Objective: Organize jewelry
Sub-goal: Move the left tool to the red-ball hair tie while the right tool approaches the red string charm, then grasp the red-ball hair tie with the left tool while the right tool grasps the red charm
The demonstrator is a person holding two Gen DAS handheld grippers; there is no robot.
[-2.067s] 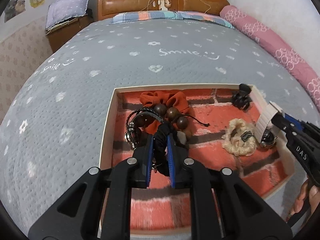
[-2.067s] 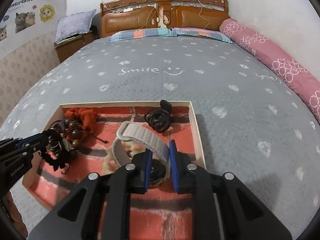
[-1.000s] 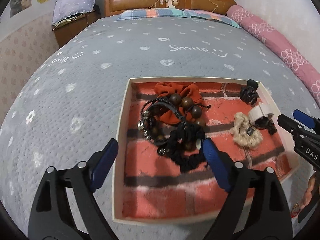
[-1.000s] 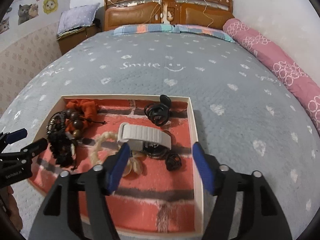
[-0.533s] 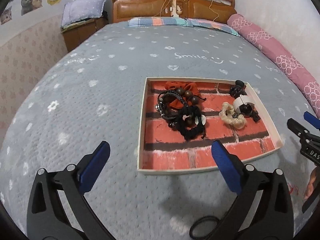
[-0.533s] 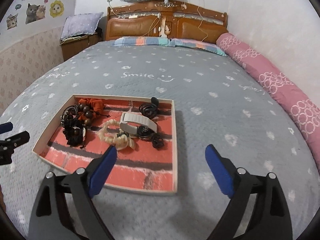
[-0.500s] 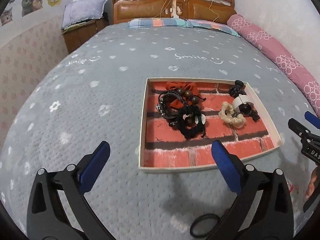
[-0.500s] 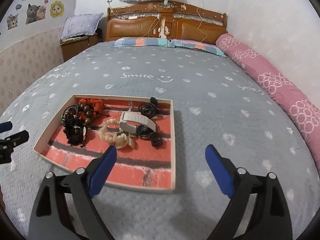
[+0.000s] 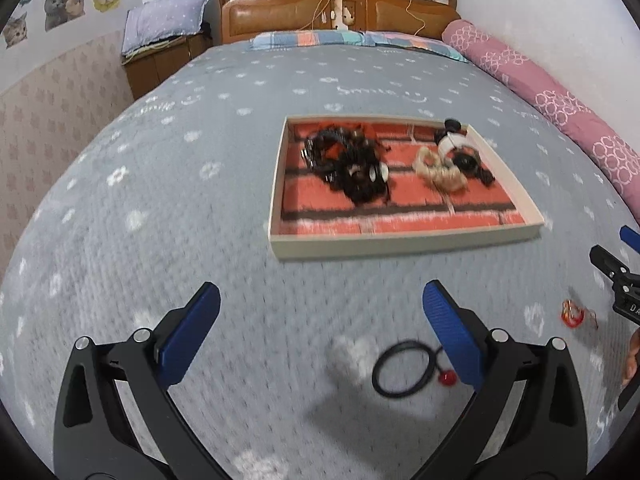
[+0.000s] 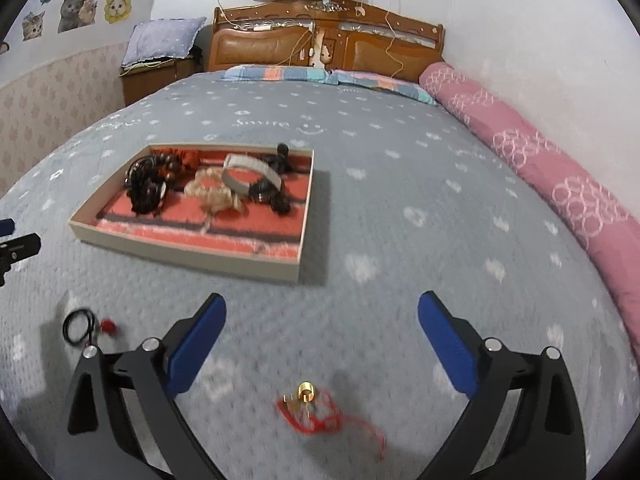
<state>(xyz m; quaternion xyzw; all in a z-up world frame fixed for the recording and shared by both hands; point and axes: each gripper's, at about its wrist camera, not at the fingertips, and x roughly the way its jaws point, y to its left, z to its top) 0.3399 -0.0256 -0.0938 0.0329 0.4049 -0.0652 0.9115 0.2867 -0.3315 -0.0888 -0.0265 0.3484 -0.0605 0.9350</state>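
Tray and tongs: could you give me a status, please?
Left tongs open, empty. Right tongs opening, empty. Tray loaded; black ring, red charm on bed. Nothing blocking.

A wide bed (image 10: 400,208) fills the room, spread with a grey quilted cover (image 9: 168,208) dotted with small white flowers and hearts and the stitched word "Smile" (image 10: 262,123). At its head stands a carved wooden headboard (image 10: 328,46) with brown padded panels and thin cords draped over it. A striped pillow (image 10: 296,74) lies flat beneath it. A long pink bolster (image 10: 532,152) with white ring patterns runs along the wall side. Left of the headboard, a wooden nightstand (image 10: 154,78) carries a lilac cushion (image 10: 164,40). Cat stickers (image 10: 76,10) decorate the wall above patterned wallpaper (image 9: 52,96).
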